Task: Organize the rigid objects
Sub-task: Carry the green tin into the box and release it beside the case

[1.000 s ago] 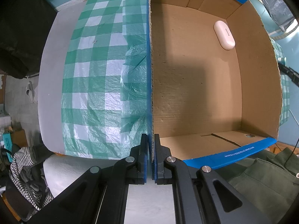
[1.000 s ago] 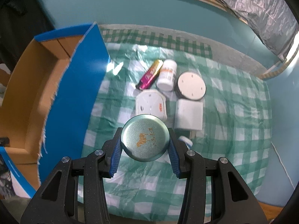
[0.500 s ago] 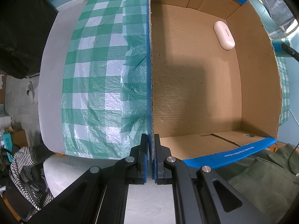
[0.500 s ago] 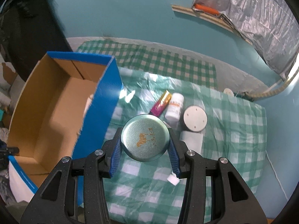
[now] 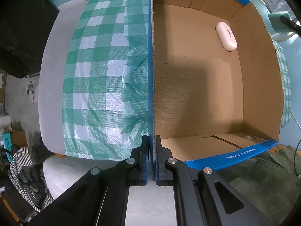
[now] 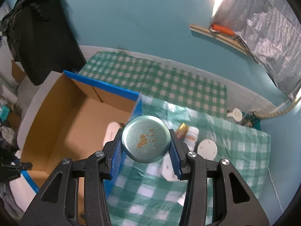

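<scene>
Teal round tin (image 6: 146, 139) with gold print sitting clamped between blue pads of right gripper (image 6: 145, 151), hanging above near corner of cardboard box (image 6: 62, 116) and its blue outer wall. Left gripper (image 5: 152, 160) pinching box's side wall (image 5: 152, 75), pads squeezed on cardboard edge, pointing straight down. White oval case (image 5: 225, 36) lying inside box, near far corner. On green checked cloth (image 6: 235, 150): white bottle (image 6: 192, 137), pink-gold tube (image 6: 181, 130), white round disc (image 6: 207, 147) lying close together beside tin.
</scene>
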